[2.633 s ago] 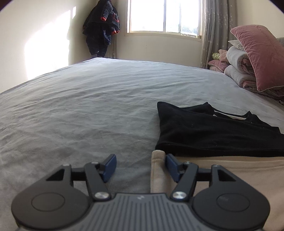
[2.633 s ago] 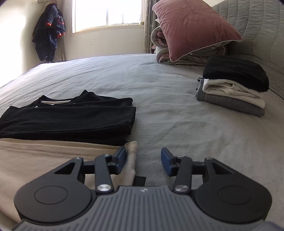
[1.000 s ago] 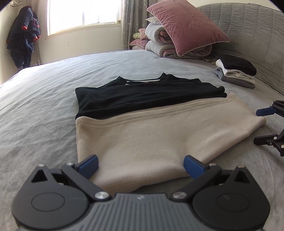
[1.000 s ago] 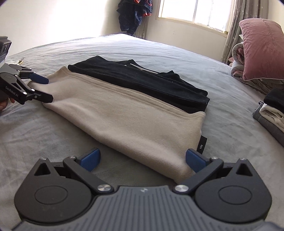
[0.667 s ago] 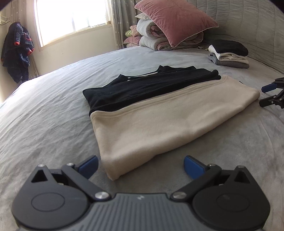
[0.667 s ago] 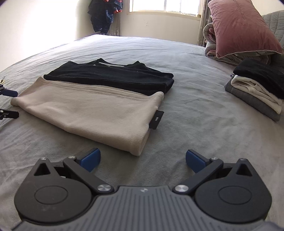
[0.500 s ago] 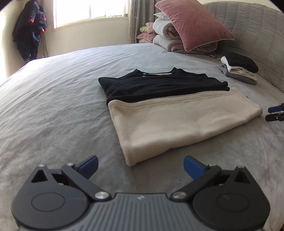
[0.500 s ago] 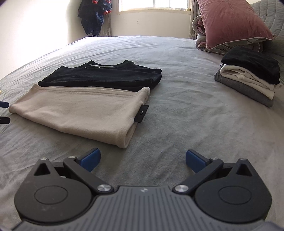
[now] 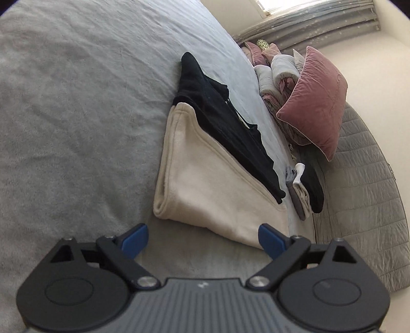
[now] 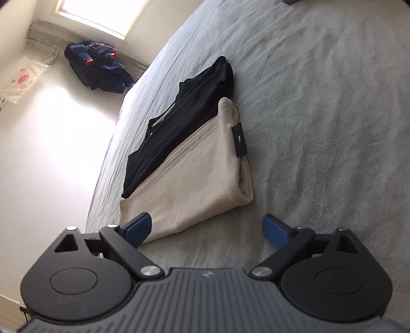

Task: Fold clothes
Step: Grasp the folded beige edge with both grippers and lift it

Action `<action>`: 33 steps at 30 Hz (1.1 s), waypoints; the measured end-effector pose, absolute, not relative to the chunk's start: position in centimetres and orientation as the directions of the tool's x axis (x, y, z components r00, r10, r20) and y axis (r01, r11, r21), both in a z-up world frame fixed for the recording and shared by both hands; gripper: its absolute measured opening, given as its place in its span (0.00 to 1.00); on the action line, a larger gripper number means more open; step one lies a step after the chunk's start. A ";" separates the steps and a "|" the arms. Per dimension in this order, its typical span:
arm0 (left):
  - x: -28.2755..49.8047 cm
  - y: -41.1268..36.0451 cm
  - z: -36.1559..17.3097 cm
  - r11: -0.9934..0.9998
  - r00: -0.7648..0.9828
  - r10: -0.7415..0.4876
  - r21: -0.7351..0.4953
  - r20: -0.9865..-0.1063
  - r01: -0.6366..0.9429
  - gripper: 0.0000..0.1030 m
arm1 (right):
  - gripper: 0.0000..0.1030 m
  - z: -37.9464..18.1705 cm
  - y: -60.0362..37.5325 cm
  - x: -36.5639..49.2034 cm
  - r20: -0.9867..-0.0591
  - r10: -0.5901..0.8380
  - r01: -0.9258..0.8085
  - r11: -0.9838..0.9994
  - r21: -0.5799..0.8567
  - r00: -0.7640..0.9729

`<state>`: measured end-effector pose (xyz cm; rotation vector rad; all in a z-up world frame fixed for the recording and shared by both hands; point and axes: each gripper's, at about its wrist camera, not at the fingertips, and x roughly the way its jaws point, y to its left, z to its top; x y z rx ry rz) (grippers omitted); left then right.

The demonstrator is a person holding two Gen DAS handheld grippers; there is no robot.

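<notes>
A folded garment lies flat on the grey bed [image 9: 64,107]: a beige half [image 9: 205,184] toward me and a black half [image 9: 220,115] behind it. The right wrist view has the same beige half [image 10: 202,174] and black half [image 10: 179,112], plus a small black tag [image 10: 240,139] at the beige edge. My left gripper [image 9: 203,239] is open, rolled to one side, just short of the beige fold's near edge. My right gripper [image 10: 208,230] is open too, tilted the other way, its left fingertip close to the beige corner. Neither holds anything.
A pink pillow [image 9: 315,100] sits on rolled bedding near the quilted headboard [image 9: 364,194]. A small stack of folded clothes [image 9: 305,192] lies beyond the garment. A dark jacket [image 10: 97,66] hangs in the corner under the window [image 10: 102,12].
Both grippers have rolled sharply sideways, so each view is tilted. They have come closer to the beige fold's near edge. Both stay open and the garment has not moved.
</notes>
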<state>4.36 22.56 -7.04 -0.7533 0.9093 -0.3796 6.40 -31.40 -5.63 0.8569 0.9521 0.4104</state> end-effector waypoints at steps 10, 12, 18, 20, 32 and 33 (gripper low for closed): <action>5.7 24.1 -8.4 0.564 0.584 -0.622 -0.816 -0.521 -0.127 0.40 | 0.57 -6.5 -31.3 8.0 -0.503 0.638 0.112 0.551 0.827 0.583; 5.9 24.4 -8.7 0.547 0.589 -0.622 -0.825 -0.516 -0.145 0.26 | 0.46 -6.8 -31.4 8.1 -0.498 0.642 0.125 0.535 0.836 0.582; 6.6 25.2 -9.5 0.492 0.604 -0.620 -0.848 -0.501 -0.198 0.09 | 0.18 -7.4 -32.3 7.6 -0.459 0.686 0.164 0.451 0.877 0.564; 6.6 25.3 -9.5 0.445 0.619 -0.631 -0.872 -0.467 -0.205 0.09 | 0.16 -6.9 -32.9 7.3 -0.414 0.696 0.165 0.397 0.903 0.587; 10.6 25.3 -6.9 0.175 0.757 -0.607 -0.970 -0.242 -0.170 0.08 | 0.15 -2.4 -33.3 11.2 -0.242 0.676 0.093 0.250 0.964 0.696; 11.5 25.1 -6.5 0.172 0.764 -0.600 -0.971 -0.237 -0.166 0.08 | 0.15 -2.2 -33.3 11.8 -0.235 0.670 0.090 0.244 0.966 0.704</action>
